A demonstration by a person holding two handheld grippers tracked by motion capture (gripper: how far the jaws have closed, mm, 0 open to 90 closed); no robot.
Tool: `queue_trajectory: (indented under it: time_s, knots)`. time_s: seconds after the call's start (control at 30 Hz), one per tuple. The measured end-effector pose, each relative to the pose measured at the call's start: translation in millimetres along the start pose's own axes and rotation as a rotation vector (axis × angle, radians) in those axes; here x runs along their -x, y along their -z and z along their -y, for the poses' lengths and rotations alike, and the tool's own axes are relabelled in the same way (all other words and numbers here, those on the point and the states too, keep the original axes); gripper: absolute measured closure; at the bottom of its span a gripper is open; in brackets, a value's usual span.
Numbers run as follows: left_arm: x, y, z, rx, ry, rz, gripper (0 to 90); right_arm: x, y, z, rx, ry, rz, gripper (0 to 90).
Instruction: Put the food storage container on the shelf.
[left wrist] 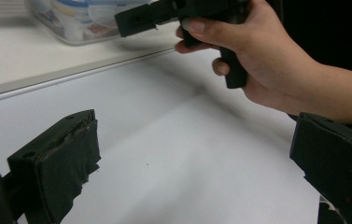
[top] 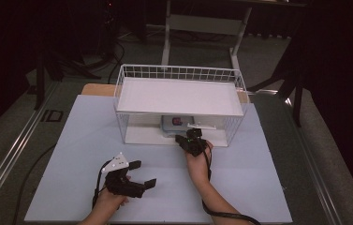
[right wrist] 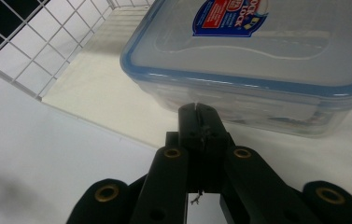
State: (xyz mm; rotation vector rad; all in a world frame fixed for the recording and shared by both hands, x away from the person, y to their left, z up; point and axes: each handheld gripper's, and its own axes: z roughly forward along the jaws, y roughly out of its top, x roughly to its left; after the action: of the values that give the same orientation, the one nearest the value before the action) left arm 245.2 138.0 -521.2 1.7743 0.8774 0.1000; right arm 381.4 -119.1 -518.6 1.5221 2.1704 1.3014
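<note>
One wire rack is standing on the worktop, toward its far edge. The rack is carrying two levels: one white upper shelf and one white base panel. One clear plastic container with a blue-rimmed lid is sitting on the base panel, under the upper shelf, near the open front edge. One red-and-blue label is showing on the lid.

Two claws are working over the worktop, one in each hand. The right claw is pointing at the front wall of the container, its tips just short of it or touching; the frames are not settling which. Its jaws are pressing together, with nothing between them. The right hand is gripping the handle at the front edge of the rack.

The left claw is hovering low over the worktop, well apart from the rack and nearer the person. Its jaws are standing wide apart and are holding nothing. One grey three-cornered plate is riding on top of it.

The worktop is lying pale and matt, set on a darker table with a metal rail along each side. One cable is trailing from each claw. Beyond the table, the room is lying dark, with one pale metal frame standing on the grey floor behind the rack.
</note>
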Motion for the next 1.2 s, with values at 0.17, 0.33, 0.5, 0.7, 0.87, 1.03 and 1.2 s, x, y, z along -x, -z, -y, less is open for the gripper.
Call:
queue_trajectory:
  time_s: [0.17, 0.33, 0.5, 0.7, 0.87, 1.03, 1.2]
  knots:
    - [-1.2, 2.4, 1.9, 0.003, 0.003, -0.011, 2.5, 0.1, -7.1, -2.9, 0.004, 0.007, 0.002, 90.0]
    - [-0.7, 4.2, 1.4, 0.007, -0.010, -0.013, 2.5, 1.1, -12.0, -4.7, 0.013, -0.003, 0.026, 90.0]
    - [-0.4, 4.6, 0.9, 0.008, -0.023, -0.007, 2.5, 1.3, -17.3, -10.3, 0.022, -0.014, 0.033, 90.0]
    - [-0.1, 5.7, 1.7, 0.012, -0.019, -0.008, 2.5, 3.0, -19.7, -16.4, 0.030, -0.028, 0.041, 89.8]
    - [0.0, 6.9, 1.2, 0.017, -0.024, -0.009, 2.5, 8.9, -21.0, -17.5, 0.024, -0.022, 0.042, 89.8]
    - [0.1, 7.0, 1.0, 0.018, -0.027, -0.013, 2.5, 7.2, -21.1, -15.9, 0.031, -0.031, 0.042, 89.3]
    - [0.3, 7.0, -0.3, 0.017, -0.035, -0.018, 2.5, 3.1, -14.0, -9.0, 0.038, -0.008, 0.026, 85.8]
